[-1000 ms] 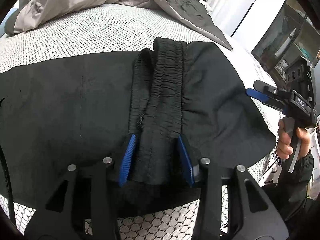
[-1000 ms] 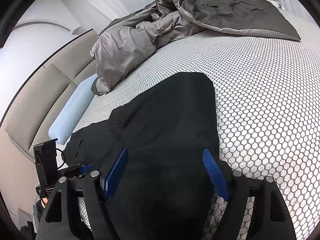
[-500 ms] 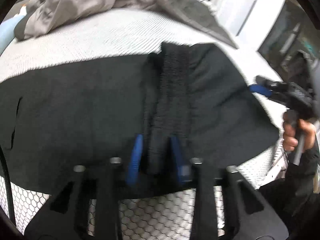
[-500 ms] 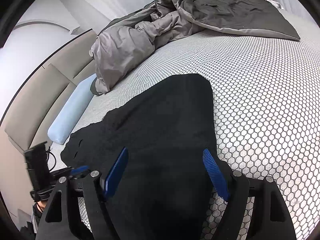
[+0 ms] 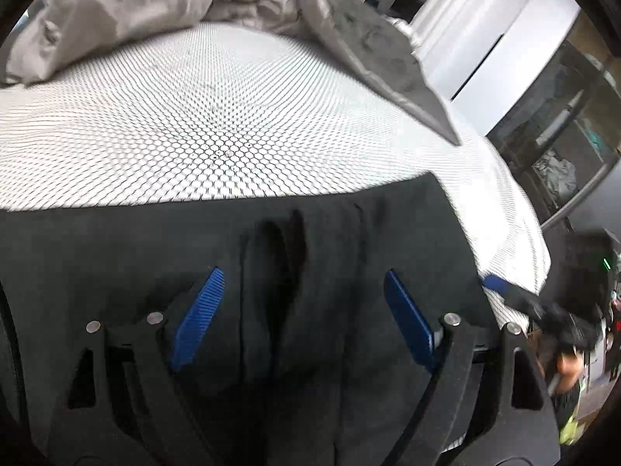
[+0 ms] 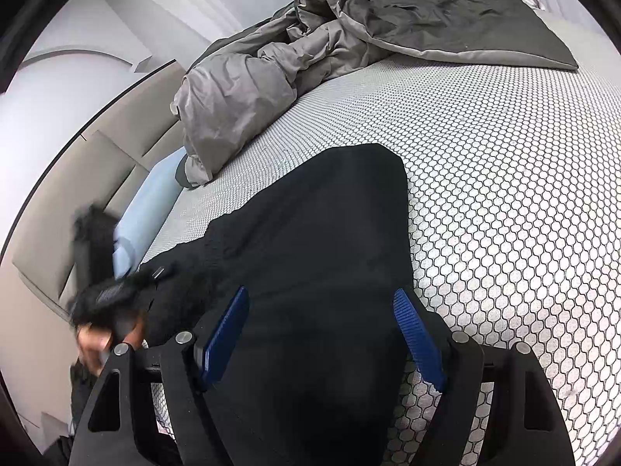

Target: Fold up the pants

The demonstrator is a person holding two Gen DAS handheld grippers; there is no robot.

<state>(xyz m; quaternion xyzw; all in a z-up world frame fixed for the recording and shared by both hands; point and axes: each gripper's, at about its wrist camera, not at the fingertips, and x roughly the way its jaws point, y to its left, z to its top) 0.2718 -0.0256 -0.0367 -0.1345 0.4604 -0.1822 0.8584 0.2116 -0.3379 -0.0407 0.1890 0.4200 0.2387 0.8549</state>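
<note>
Since the earlier frames our left gripper has let go: its blue ribbed pads, which were pinched on the gathered waistband, have just been opening and now stand wide apart, pressing on nothing, while the view blurs as that hand pulls away. The black soft-fabric pants lie flat on the white honeycomb-patterned mattress, the waistband fold laid down below the open pads. Our right gripper hangs unmoved over the other end of the pants, jaws wide, holding nothing. We judge this fold placed and released, so the next grasp can begin. A crumpled grey duvet lies beyond. No lettering is readable now; everything is too blurred.
</note>
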